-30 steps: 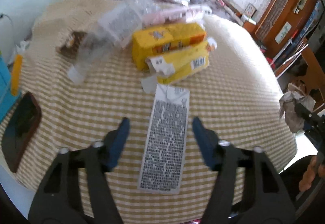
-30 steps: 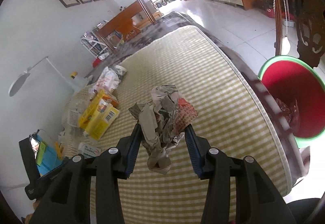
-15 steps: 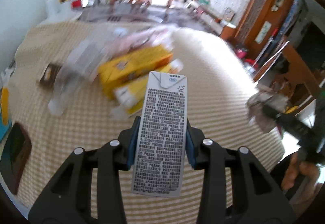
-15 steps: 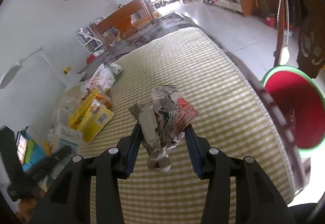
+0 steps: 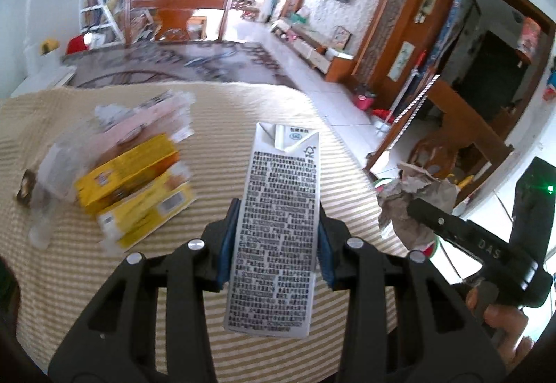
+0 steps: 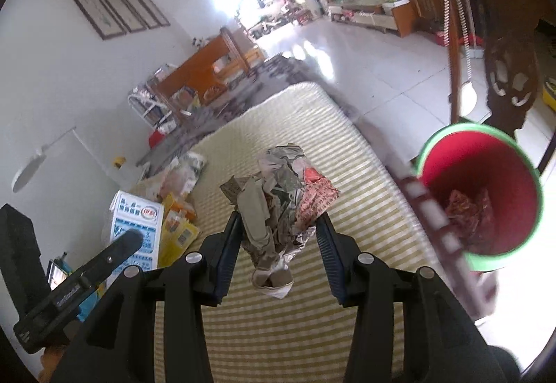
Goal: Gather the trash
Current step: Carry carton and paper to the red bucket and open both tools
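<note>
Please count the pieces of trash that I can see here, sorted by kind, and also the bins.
Milk carton, held in the left hand-held gripper: 1
Crumpled paper wad, held in the right hand-held gripper: 1
Yellow boxes on the bed: 2
Pink packet: 1
Red bin: 1
Total: 6

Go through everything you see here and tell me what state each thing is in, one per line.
Left tool: shut on the milk carton.
Milk carton: flattened, lifted off the mattress.
Right tool: shut on the crumpled paper.
Crumpled paper: wadded, held up.
Red bin: open, some trash inside.
Yellow boxes: lying on mattress.
</note>
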Action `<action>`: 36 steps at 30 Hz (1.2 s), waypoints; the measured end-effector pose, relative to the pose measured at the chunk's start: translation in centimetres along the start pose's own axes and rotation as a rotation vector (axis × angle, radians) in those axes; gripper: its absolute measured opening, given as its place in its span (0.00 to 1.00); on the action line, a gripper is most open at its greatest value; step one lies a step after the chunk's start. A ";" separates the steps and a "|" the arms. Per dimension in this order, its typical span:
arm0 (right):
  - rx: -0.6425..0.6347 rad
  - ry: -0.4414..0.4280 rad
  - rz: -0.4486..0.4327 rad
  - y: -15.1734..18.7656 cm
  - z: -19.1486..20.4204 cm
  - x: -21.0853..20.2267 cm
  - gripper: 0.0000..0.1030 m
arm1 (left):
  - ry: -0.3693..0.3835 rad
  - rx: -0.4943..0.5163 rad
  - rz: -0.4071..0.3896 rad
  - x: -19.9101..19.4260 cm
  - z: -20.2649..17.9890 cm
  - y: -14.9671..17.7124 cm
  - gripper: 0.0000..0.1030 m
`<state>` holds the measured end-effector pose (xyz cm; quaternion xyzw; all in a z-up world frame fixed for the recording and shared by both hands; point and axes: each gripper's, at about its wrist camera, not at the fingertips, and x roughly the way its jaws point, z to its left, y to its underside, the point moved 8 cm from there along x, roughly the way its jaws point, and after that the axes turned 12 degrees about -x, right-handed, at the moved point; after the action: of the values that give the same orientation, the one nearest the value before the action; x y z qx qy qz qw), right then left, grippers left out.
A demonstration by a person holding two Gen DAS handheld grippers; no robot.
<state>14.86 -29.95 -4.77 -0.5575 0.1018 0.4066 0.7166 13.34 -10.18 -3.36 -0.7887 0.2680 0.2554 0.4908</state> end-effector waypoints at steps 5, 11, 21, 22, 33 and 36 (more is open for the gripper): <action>0.074 0.066 -0.022 -1.4 -4.8 -3.4 0.42 | 0.079 0.023 0.036 2.0 -4.4 -0.2 0.37; 0.156 0.145 -0.060 -2.0 -10.9 -5.8 0.42 | 0.207 0.047 0.125 5.6 -10.6 0.6 0.37; 0.294 0.227 -0.050 -0.5 -19.9 -6.3 0.42 | 0.322 0.145 0.284 11.3 -20.2 3.5 0.37; 0.303 0.231 -0.045 -0.4 -20.5 -6.3 0.42 | 0.324 0.146 0.299 11.8 -20.8 3.7 0.37; 0.305 0.260 -0.069 -1.8 -22.7 -5.2 0.78 | 0.322 0.173 0.318 14.2 -22.5 4.3 0.87; 0.301 0.259 -0.072 -2.1 -22.2 -5.2 0.78 | 0.326 0.160 0.323 13.6 -21.4 4.3 0.87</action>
<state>19.72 -52.07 -8.08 -0.4948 0.2326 0.2857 0.7870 23.28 -33.64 -6.82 -0.7248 0.4858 0.1781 0.4548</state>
